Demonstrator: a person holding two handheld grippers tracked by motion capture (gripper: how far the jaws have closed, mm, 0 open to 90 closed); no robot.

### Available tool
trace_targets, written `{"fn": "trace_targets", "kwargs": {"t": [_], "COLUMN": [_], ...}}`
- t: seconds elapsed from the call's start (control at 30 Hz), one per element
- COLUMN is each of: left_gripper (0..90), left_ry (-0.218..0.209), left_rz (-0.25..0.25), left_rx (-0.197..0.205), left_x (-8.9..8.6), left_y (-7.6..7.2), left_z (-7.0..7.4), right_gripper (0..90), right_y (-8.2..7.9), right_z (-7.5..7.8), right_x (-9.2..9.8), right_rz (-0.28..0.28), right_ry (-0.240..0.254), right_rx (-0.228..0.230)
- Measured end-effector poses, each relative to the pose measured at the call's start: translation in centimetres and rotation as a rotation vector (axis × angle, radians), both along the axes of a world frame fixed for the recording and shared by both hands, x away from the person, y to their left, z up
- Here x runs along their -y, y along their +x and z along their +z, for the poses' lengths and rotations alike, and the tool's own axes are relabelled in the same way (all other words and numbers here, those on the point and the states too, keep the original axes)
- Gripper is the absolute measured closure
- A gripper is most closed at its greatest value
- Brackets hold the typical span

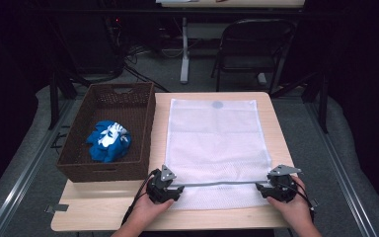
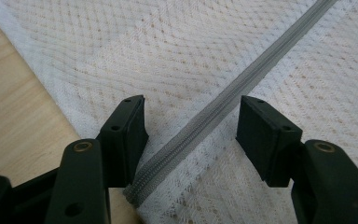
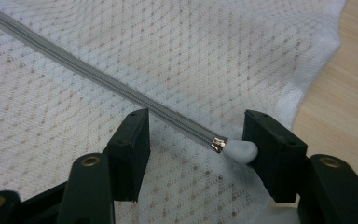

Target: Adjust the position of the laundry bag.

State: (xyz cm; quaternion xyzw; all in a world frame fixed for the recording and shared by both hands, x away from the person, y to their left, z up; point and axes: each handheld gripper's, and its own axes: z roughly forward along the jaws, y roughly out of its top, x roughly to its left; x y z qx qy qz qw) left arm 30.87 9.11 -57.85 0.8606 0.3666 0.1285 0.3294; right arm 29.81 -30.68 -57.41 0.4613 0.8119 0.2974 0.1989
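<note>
Black fingers (image 3: 135,144) of the right gripper (image 3: 193,156) stand apart on either side of the zipper pull (image 3: 238,150), a pale grey tab with a small metal slider at its root; the tab lies just beside the inner face of one finger, perhaps brushing it, while the other finger stands clear across the gap, so nothing is pinched yet. The zipper (image 1: 224,183) runs as a straight grey line across the near end of the white mesh bag (image 1: 216,143), which lies flat on the wooden surface (image 1: 103,210) beside a brown wicker basket (image 1: 143,123) holding a blue and white cloth (image 1: 108,140). Its long axis stretches from the pull at the right hand away toward the left gripper (image 2: 191,135), whose fingers also stand open, straddling the zipper's closed far end without pressing it. Judging by this, the right hand is the one placed to take the pull, and drawing it along the zipper would mean travelling leftward toward the other gripper.
</note>
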Motion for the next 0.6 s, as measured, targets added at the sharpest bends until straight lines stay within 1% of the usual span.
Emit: {"fn": "trace_targets", "kwargs": {"t": [0.23, 0.27, 0.3, 0.33, 0.4, 0.6], "left_gripper": [42.4, 42.3, 42.4, 42.4, 42.4, 42.5], "left_ry": [0.005, 0.007, 0.005, 0.006, 0.014, 0.015], "left_rz": [0.014, 0.017, 0.019, 0.022, 0.023, 0.038], "left_rx": [-0.004, -0.004, -0.005, -0.006, -0.006, -0.014], "left_x": [-0.4, -0.5, -0.6, -0.7, -0.8, -1.2], "left_y": [0.0, 0.0, 0.0, 0.0, 0.1, 0.0], "left_z": [0.0, 0.1, 0.1, 0.1, 0.1, 0.2], "right_gripper": [41.3, 41.3, 41.3, 41.3, 41.3, 41.4], "right_y": [0.7, 0.8, 0.9, 0.9, 1.1, 1.7], "right_z": [0.0, 0.0, 0.0, 0.0, 0.0, 0.0], "right_x": [-0.5, -0.6, -0.6, -0.7, -0.9, -1.4], "right_rz": [0.014, 0.008, 0.017, 0.013, 0.018, 0.027], "right_ry": [0.004, 0.007, 0.003, 0.008, 0.006, 0.001], "right_rx": [0.001, -0.004, 0.000, -0.001, -0.003, -0.005]}}
